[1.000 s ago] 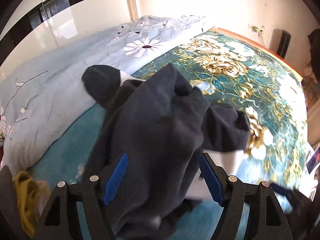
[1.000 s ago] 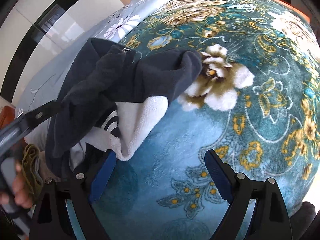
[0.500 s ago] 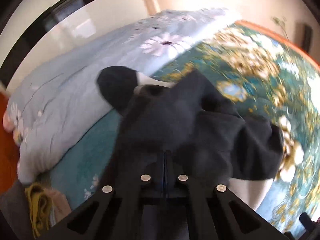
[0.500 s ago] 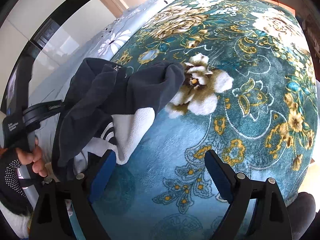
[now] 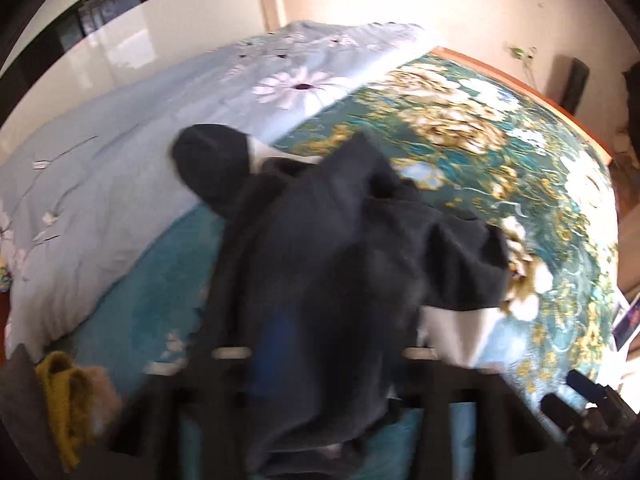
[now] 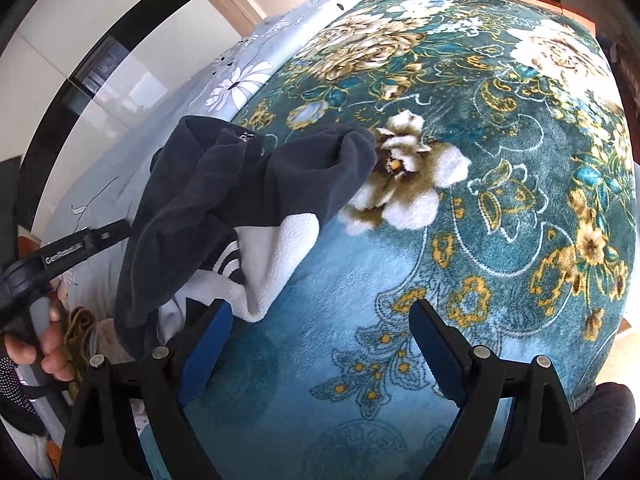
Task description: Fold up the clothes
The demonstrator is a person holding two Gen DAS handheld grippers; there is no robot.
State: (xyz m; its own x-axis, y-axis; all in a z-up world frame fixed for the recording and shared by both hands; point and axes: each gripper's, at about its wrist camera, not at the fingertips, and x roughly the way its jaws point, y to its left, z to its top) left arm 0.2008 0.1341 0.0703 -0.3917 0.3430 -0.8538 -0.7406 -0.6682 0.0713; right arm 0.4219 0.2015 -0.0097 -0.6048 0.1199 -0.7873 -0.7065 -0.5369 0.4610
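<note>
We see the dark garment (image 6: 248, 184) heaped on the bed's floral blanket (image 6: 500, 240), beside a pale quilt (image 5: 120, 168). Our left gripper (image 5: 328, 344) has jaws opening around blurred cloth. Our right gripper (image 6: 320, 344) hangs released beside it.

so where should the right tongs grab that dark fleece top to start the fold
Probably the white-lined flap that hangs off the near edge of the dark fleece top. It lies flat on the teal blanket with a free, thin edge, just ahead of the open right tongs. Come in low from the bare blanket side, one pad sliding under that edge. The left tongs are opening around the bunched middle.
</note>
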